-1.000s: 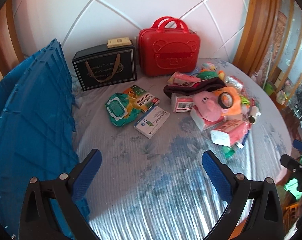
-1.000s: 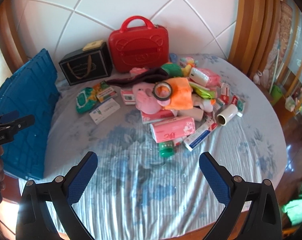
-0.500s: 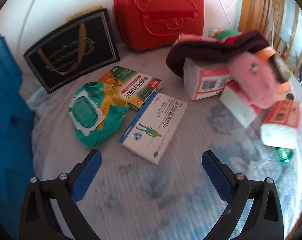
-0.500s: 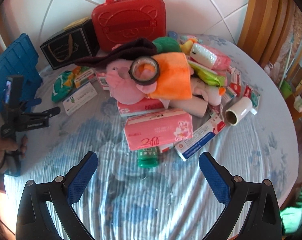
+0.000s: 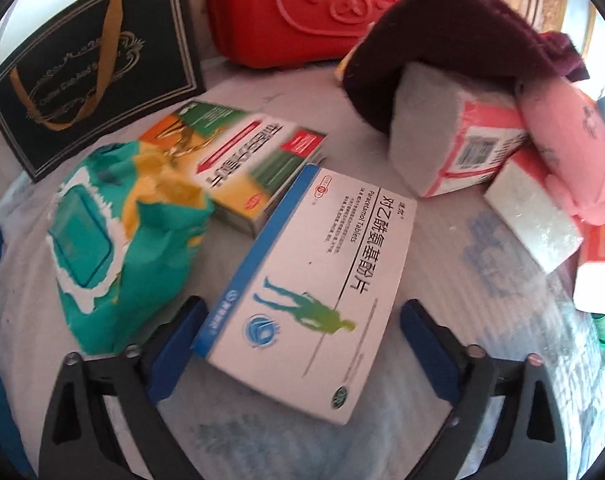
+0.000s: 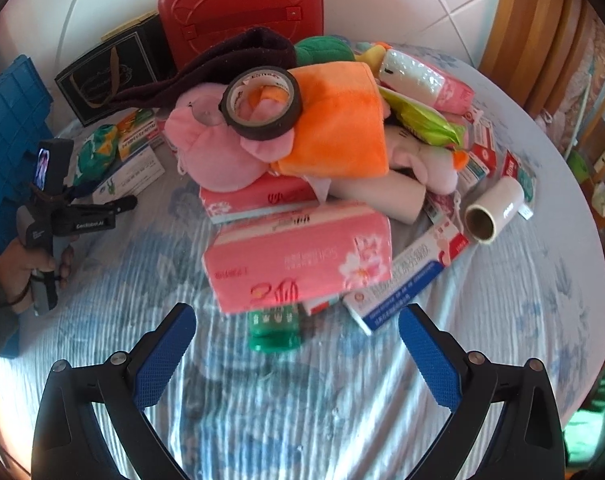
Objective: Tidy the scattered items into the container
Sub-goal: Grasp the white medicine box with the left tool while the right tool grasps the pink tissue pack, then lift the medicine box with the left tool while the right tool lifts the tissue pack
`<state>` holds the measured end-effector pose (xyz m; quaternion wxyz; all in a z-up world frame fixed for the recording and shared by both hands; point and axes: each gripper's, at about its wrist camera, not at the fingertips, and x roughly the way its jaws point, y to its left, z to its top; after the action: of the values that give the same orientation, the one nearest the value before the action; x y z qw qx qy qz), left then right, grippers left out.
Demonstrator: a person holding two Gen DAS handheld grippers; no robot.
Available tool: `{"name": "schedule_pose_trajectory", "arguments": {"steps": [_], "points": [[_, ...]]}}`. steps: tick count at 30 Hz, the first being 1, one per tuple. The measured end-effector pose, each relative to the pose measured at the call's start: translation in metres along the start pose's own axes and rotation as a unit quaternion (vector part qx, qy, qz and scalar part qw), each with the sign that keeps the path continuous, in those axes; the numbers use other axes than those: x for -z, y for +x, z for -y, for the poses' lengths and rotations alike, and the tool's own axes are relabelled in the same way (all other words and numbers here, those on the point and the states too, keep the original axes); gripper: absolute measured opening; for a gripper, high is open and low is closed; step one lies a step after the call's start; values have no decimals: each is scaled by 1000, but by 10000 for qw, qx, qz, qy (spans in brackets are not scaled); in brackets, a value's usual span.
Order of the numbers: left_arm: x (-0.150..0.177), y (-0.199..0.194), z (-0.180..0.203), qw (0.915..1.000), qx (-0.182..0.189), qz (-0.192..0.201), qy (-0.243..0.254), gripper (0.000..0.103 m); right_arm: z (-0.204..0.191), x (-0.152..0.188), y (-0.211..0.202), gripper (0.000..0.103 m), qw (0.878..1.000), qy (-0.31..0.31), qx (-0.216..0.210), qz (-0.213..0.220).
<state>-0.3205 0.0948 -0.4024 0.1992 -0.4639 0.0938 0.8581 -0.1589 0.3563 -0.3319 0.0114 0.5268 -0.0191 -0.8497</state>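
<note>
Left tongs [image 5: 302, 344] have dropped onto the white paracetamol box [image 5: 314, 292], closing around it (not yet pinching); right tongs [image 6: 298, 348] hover spread above the pink tissue pack [image 6: 298, 256].

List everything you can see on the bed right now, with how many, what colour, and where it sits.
paracetamol box: 1, white and blue, between the closing left jaws, pads not yet pressing
medicine box: 1, green, orange and white, behind it
wipes pack: 1, teal, left of the boxes
gift bag: 1, black with gold, at the wall
red case: 1, upright at the wall
blue crate: 1, far left
dark cloth: 1, maroon, draped over the pile
tape roll: 1, dark, atop the pink plush
orange plush: 1, pile top
pink tissue pack: 1, pile front
green bottle: 1, under that pack
paper roll: 1, white, pile's right
left gripper: 1, blue pads
right gripper: 1, open, above the bedsheet
</note>
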Motion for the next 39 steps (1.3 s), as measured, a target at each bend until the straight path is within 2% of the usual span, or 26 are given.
{"name": "schedule_pose_trajectory", "arguments": {"steps": [5,9,13,15,19,26,30,32,35,39], "points": [[11,-22,20,9996,194,186,42,83,-2,-19,22,103,9997,-176,116,107],[25,-52,32,9985,201,452,-224,81,-2,-30,29,103,9998,-175,73,86],[37,-69,47,9975,165,583,-374,81,13,-28,24,103,9972,688,-266,-99],[41,-77,48,9969,164,624,-445,81,15,-26,23,103,9961,839,-244,-124],[42,-86,45,9964,66,761,-376,79,30,-19,26,103,9850,1674,-383,-195],[44,-102,34,9950,-82,923,-370,78,28,-27,60,102,9823,1851,-211,-200],[52,-108,31,9950,-129,908,-384,78,20,-35,77,96,9852,1682,-164,-275],[54,-112,30,9942,-123,975,-432,77,19,-36,80,87,9858,1649,-189,-254],[56,-121,30,9931,-90,1073,-474,75,19,-35,72,76,9872,1574,-191,-164],[59,-132,28,9918,-70,1143,-560,72,15,-30,57,72,9905,1361,-186,-63]]}}
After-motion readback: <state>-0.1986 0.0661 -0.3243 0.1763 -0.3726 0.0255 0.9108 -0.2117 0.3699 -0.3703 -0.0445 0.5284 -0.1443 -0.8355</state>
